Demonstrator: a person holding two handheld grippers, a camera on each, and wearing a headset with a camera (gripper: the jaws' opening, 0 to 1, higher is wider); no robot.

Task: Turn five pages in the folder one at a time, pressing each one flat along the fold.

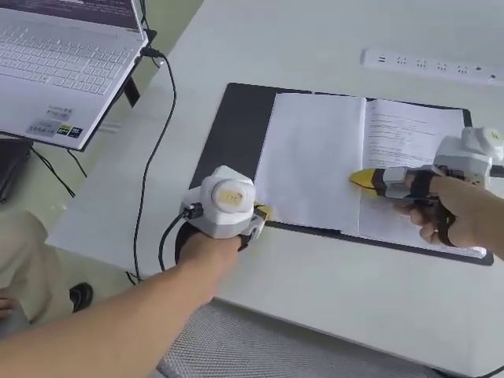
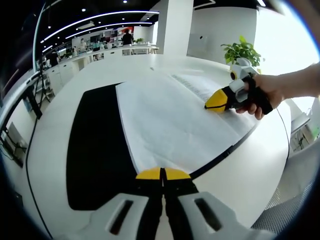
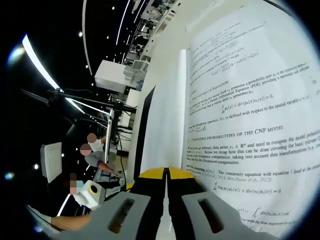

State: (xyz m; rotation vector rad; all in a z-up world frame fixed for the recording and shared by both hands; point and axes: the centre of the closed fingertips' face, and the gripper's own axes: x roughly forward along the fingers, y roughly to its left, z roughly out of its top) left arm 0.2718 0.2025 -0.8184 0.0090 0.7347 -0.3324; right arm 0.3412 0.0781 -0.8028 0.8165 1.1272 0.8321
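The folder lies open on the white table, its black cover spread to the left. A blank turned page lies flat over the middle, with a printed page to its right. My right gripper is shut, its yellow tips down on the paper at the fold between the two pages. In the left gripper view the right gripper rests on the sheet. My left gripper is shut with nothing between its fingers, its tips at the front edge of the blank page.
An open laptop stands at the back left, and its cable runs down past the folder's left side. A white power strip lies at the back right. The table's front edge is close, with a mesh chair seat below it.
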